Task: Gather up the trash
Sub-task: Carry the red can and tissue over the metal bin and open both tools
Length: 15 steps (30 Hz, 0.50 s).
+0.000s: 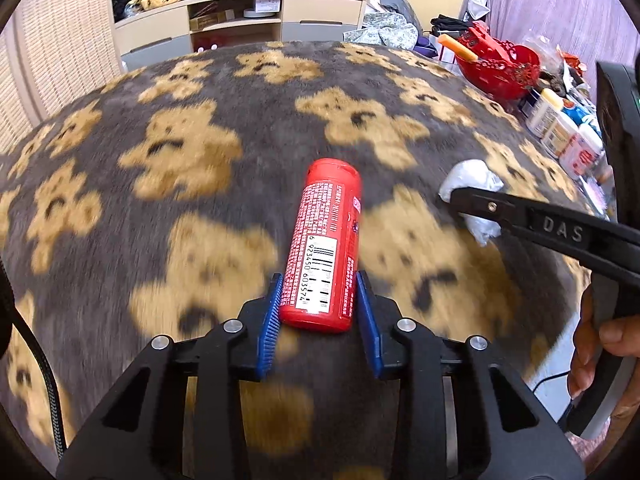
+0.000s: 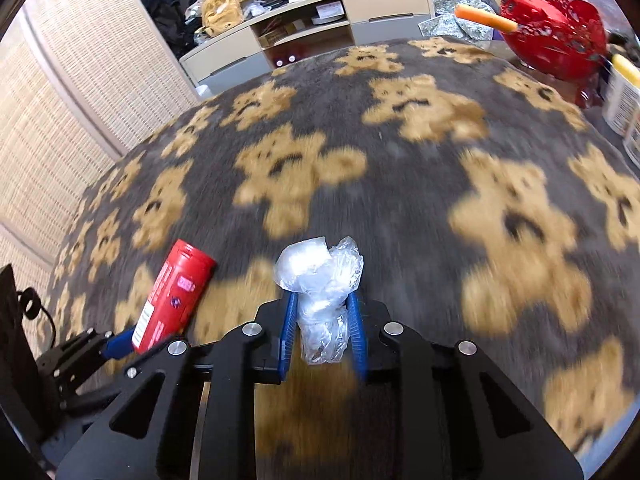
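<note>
On the left, the left gripper (image 1: pixel 318 300) is clamping the near end of a red plastic bottle (image 1: pixel 323 246), which is pointing away over the grey teddy-bear blanket (image 1: pixel 248 92). Just to its right, the right gripper (image 2: pixel 323 330) is squeezing a crumpled clear plastic wad (image 2: pixel 320 280) between its blue pads. Far right, a red basket (image 2: pixel 560 36) is sitting beside the blanket.

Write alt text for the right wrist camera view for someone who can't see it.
The right gripper is shut on a crumpled clear plastic wad above a grey blanket printed with tan teddy bears. At lower left, the left gripper holds a red bottle.
</note>
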### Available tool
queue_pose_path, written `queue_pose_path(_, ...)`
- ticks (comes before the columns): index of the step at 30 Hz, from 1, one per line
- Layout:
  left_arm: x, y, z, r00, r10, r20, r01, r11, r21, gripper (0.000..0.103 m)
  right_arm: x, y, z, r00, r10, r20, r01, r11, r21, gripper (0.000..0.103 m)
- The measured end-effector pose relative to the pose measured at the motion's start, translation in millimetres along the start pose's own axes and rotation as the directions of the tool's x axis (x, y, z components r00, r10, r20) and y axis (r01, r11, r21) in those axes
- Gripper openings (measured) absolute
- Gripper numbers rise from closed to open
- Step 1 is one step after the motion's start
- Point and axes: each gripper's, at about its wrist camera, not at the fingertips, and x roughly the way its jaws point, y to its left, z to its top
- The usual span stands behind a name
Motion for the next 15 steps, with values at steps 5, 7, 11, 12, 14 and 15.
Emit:
queue_pose_path(5,-35.3,-7.9,-44.5,1.0,-0.013,-0.005,0.013,0.999,-0.032,0.033,-33.9,8.3,-44.0,1.0,0.004,-0.001,-0.004,0.999,-0.035,0.025)
queue_pose_path(7,-55.1,-13.1,-64.0,1.0,-0.019,0.003,0.019,0.999,-0.046,0.033,-47.8,11.3,-59.9,1.0,0.011,0.003,-0.011,0.999,-0.042,0.025)
queue_pose_path(11,-89.8,-26.6,-94.6,0.999,-0.026,0.024,0.027,0.998,-0.052,0.033,-81.5,17.8,-95.8,1.0,0.013,0.017,-0.012,0.997,-0.078,0.025)
queue_pose_path(12,-96.2,-30.0,-101.1,0.999,-0.028,0.026,0.029,0.998,-0.055,0.033,-86.9,17.8,-103.4,1.0,0.014,0.016,-0.012,0.997,-0.082,0.025)
queue_pose_path(14,-108.1,-38.3,-118.3,0.999,-0.036,0.026,0.037,0.998,-0.057,0.033,-98.7,16.1,-122.3,1.0,0.012,0.011,-0.011,0.996,-0.089,0.025)
queue_pose_path(15,-112.1,-42.9,-126.9,0.999,-0.041,0.022,0.043,0.997,-0.059,0.033,-101.5,15.2,-128.2,1.0,0.011,0.009,-0.01,0.996,-0.089,0.025)
